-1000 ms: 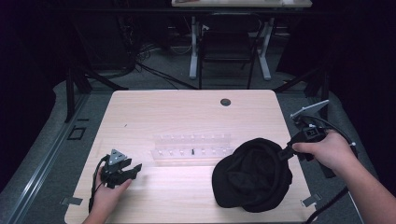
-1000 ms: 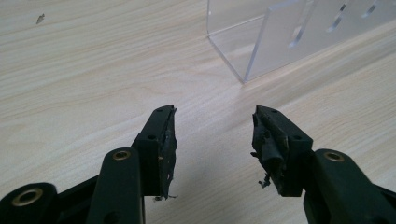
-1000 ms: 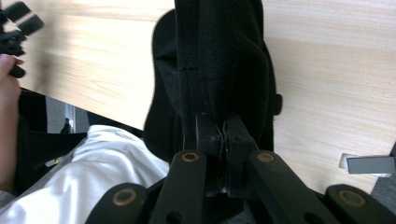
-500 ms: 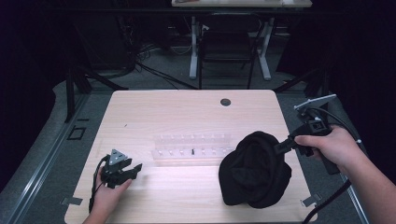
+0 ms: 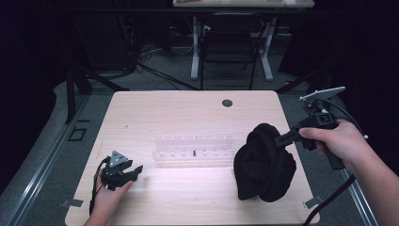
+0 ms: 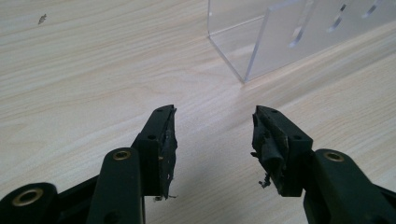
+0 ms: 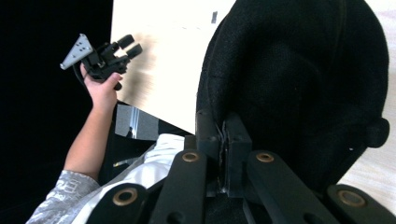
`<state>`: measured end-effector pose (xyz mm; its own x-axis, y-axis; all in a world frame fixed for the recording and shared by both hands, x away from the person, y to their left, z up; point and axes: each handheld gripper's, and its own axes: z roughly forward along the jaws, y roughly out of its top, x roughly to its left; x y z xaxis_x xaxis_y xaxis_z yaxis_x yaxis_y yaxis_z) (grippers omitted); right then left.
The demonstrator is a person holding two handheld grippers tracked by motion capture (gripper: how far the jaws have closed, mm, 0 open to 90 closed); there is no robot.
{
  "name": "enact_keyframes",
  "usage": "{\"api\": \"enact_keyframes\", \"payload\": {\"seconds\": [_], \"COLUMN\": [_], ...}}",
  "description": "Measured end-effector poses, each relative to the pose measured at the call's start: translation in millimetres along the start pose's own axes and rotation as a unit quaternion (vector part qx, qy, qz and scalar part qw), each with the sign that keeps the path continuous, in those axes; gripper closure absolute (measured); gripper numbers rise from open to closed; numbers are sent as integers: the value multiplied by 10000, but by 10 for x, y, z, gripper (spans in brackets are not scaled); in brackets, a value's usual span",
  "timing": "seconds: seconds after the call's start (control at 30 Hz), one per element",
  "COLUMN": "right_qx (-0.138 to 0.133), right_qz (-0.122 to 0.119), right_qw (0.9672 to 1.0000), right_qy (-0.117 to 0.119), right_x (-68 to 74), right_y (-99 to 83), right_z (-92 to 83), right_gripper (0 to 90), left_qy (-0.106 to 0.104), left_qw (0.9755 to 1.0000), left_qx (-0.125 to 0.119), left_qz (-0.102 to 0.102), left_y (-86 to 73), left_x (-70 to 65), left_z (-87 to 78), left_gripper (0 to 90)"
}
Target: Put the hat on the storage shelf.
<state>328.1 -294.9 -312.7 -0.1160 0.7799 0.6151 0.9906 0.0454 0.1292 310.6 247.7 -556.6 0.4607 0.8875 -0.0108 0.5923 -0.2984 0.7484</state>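
A black fabric cap (image 5: 263, 165) hangs bunched over the right side of the table, its lower part near or on the wood. My right gripper (image 5: 282, 137) is shut on the cap's upper edge and holds it up from the right. In the right gripper view the jaws (image 7: 223, 135) are pressed together on the black cloth, and the cap (image 7: 299, 70) spreads beyond them. My left gripper (image 5: 134, 170) rests low at the front left, open, with bare wood between its pads (image 6: 212, 140). The left gripper (image 7: 126, 44) also appears far off in the right gripper view.
A clear acrylic rack (image 5: 193, 148) lies across the table's middle, between the two grippers; its corner (image 6: 280, 37) stands just ahead of the left jaws. The wooden table (image 5: 179, 113) has a round hole (image 5: 227, 102) near its far edge. A chair and desk legs stand behind.
My right hand has risen with the cap, which lifted from a flat heap on the table into a hanging bunch. The left gripper has not moved.
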Motion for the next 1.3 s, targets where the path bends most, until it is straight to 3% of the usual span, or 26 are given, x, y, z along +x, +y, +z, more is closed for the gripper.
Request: {"api": "enact_keyframes", "payload": {"seconds": [0.2, 0.23, 0.4, 0.9, 1.23, 1.3], "right_qx": [-79, -187, -199, -415, -656, -714], "right_qz": [54, -25, -10, -93, -248, -374], "right_qw": [9998, 9995, 9986, 9967, 9942, 9931], "right_qy": [161, 240, 496, 688, 812, 848], "right_x": [26, 15, 45, 191, 404, 494], "right_y": [17, 23, 49, 124, 261, 314], "right_z": [-109, -117, -176, -296, -341, -334], "right_gripper": [882, 882, 882, 880, 881, 881], "left_qy": [-5, -4, -15, -21, -37, -44], "left_qw": [10000, 10000, 10000, 10000, 10000, 10000], "left_qx": [6, -3, 13, 19, 0, 8], "left_qz": [6, -6, -25, 15, 12, 24], "left_y": [-4, -5, -5, -3, -3, -3], "left_x": [-3, -1, 1, -3, -4, -6], "left_z": [-2, -3, -8, -12, -15, -15], "left_gripper": [494, 494, 494, 494, 494, 494]}}
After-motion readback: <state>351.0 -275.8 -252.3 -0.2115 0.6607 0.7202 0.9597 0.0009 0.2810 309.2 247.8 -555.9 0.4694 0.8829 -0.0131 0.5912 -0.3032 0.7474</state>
